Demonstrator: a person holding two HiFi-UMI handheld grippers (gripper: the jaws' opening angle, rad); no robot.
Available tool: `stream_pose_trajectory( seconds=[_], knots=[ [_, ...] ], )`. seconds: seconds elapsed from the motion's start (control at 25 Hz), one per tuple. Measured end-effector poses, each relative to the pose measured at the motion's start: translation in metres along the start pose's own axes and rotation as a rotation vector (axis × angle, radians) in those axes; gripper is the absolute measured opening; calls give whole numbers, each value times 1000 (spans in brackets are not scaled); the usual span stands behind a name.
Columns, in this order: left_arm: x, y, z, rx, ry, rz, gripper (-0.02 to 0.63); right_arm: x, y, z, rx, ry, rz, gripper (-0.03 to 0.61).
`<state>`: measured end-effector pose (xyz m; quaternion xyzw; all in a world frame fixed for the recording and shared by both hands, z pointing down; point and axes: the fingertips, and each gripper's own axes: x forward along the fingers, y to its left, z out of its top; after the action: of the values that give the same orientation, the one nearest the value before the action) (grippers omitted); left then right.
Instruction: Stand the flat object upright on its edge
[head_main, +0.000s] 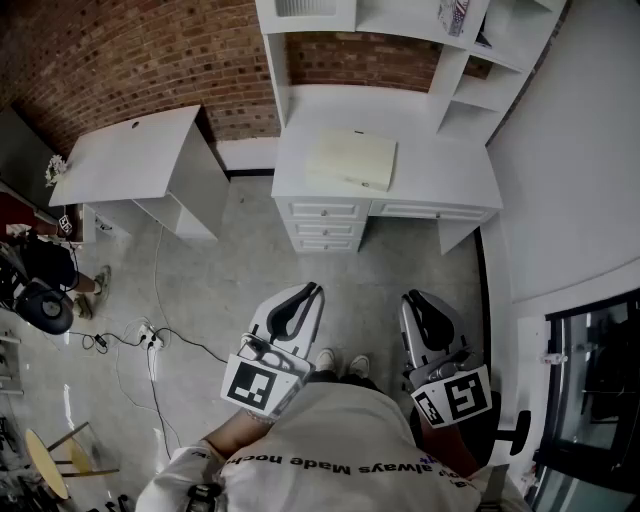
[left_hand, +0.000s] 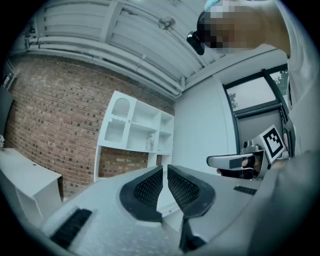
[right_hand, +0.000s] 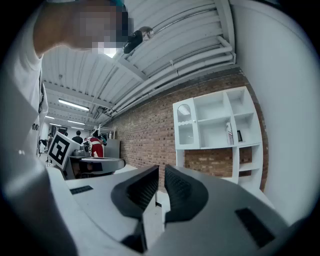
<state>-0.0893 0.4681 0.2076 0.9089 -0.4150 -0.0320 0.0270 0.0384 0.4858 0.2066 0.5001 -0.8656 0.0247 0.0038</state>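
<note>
Holding left gripper (head_main: 313, 289) and right gripper (head_main: 413, 296) level, both clenched empty. Well apart from the cream board (head_main: 350, 158) lying flat on the white desk (head_main: 440, 172).

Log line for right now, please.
stage: not started | flat object: lying flat on desk | left gripper: shut, empty | right gripper: shut, empty

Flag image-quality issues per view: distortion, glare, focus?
Head view: strong fisheye bowing and even light; the pale flat object barely contrasts with the white desk. Left gripper view: black circular vignette, brick wall sharp, left gripper near the lens and slightly soft. Right gripper view: same vignette, ceiling strip lights bright with little flare, right gripper soft too.
</note>
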Motion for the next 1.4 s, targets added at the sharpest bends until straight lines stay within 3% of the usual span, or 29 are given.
stream_pose_trajectory(
  seconds=[0.24,0.68,0.96,1.4],
  knots=[
    [-8,24,-18,-13,69,7,28,20,7,1,0,-31,-23,43],
    [21,47,-25,-2,74,1,28,45,-12,-11,39,-29,-13,43],
    [78,54,-33,18,113,-9,28,71,-61,-11,49,-35,-6,43],
    [207,59,-37,44,92,-24,28,117,-175,-15,79,-23,11,43]
  ],
)
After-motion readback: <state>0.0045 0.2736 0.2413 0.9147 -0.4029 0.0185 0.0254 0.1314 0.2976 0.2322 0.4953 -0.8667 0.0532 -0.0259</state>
